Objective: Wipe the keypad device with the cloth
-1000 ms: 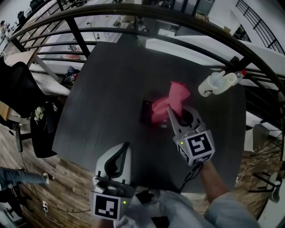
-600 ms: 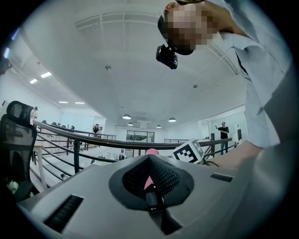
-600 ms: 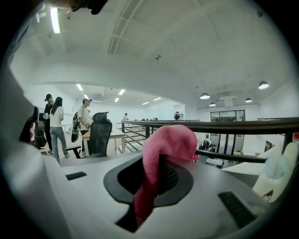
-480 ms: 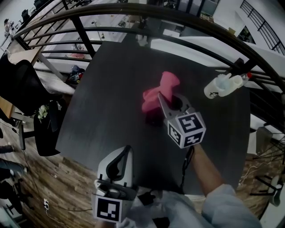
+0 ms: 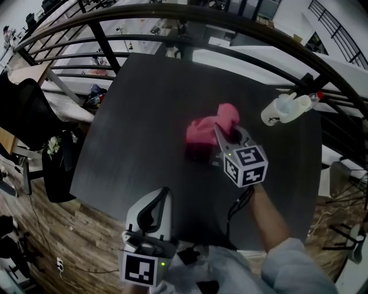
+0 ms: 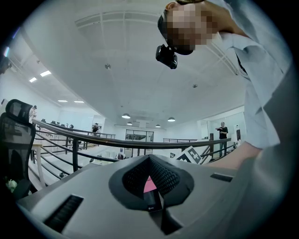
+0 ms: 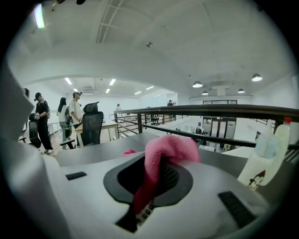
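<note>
right gripper: clamped on the pink cloth. Its own view shows the cloth pinched right between the jaws, with a puffy end sticking up above them.

cloth: bunched up around the middle of the desk, a bit toward the right edge. One lobe sits left of the jaws, and the other pokes out toward the far edge.

keypad: dark little thing lying flat on the desk, mostly tucked under the cloth on its near side. In the right gripper view a row of small round buttons peeks out just below the hanging cloth, so the cloth is right on top of it.

left gripper: parked over the near edge of the desk, well apart from the cloth. Its jaws are closed together with nothing in them. Its own view just peeks past the tips at a bit of pink and the dark keypad further off.

bottle: whitish plastic one near the far right corner, well clear of the cloth. It shows up at the right side of the right gripper view.

desk: dark top, with a black railing curving past its far edge.
</note>
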### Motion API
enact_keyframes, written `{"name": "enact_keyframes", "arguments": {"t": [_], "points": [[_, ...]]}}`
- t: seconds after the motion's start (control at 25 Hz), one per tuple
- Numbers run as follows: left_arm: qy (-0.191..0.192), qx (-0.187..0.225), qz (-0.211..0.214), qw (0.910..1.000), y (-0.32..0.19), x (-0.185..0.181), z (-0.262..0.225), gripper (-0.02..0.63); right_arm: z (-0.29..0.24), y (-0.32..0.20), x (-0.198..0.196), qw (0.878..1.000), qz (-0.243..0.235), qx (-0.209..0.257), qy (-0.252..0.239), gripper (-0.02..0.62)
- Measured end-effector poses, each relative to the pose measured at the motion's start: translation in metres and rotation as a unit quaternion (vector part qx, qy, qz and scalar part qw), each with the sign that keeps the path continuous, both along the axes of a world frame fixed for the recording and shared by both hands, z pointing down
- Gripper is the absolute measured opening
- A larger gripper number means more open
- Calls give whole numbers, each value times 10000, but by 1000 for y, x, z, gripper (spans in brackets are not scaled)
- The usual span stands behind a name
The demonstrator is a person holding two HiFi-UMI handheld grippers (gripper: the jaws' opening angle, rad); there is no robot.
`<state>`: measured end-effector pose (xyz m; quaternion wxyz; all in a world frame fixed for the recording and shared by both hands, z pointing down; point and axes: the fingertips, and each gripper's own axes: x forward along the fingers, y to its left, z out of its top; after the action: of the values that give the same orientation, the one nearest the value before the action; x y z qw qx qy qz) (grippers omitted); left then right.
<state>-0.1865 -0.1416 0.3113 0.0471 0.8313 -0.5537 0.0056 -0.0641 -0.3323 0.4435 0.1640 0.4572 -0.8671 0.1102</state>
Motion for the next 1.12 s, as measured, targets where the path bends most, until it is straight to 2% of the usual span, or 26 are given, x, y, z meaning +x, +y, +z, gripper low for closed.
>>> {"name": "enact_keyframes", "arguments": {"t": [0.48,1.12], "points": [[-5,-3,257,9997,-3,23,0,11,22,13,73,9973,676,-295,61,38],[-60,-52,354,9993,-2,36,1,12,58,40,95,9933,937,-669,108,38]]}}
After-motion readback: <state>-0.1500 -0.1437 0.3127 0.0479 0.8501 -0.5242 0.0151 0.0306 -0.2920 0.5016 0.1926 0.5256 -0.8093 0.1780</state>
